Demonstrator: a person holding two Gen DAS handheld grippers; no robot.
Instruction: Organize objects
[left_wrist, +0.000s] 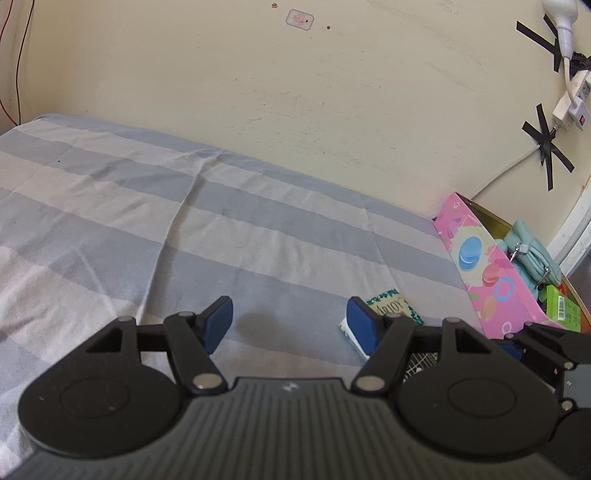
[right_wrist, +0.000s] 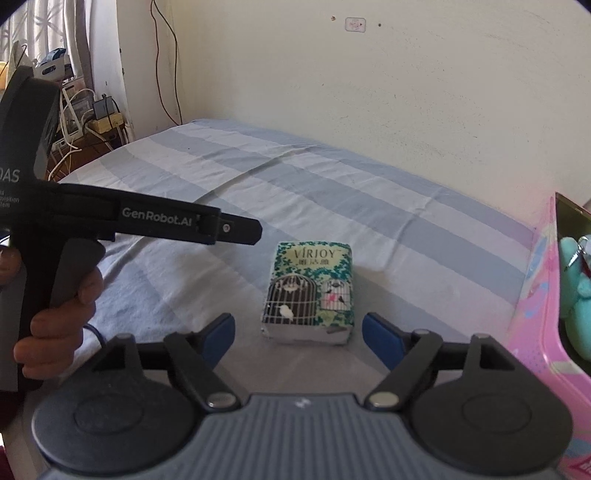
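A green tissue pack (right_wrist: 309, 291) printed with birdcages lies on the striped bed sheet (right_wrist: 332, 192). My right gripper (right_wrist: 298, 334) is open and empty, with the pack just ahead between its blue fingers, apart from them. My left gripper (left_wrist: 290, 323) is open and empty over the sheet; the pack (left_wrist: 392, 306) shows partly hidden behind its right finger. A pink box (left_wrist: 491, 273) stands at the right bed edge and holds a teal pouch (left_wrist: 530, 247) and a green item (left_wrist: 561, 308). The box also shows at the right edge of the right wrist view (right_wrist: 543, 295).
A cream wall (left_wrist: 295, 92) runs behind the bed, with taped cables and a power strip (left_wrist: 569, 107) at the right. In the right wrist view the left gripper's handle (right_wrist: 74, 236) and hand fill the left side. A cluttered shelf with cables (right_wrist: 88, 118) stands beyond the bed's left end.
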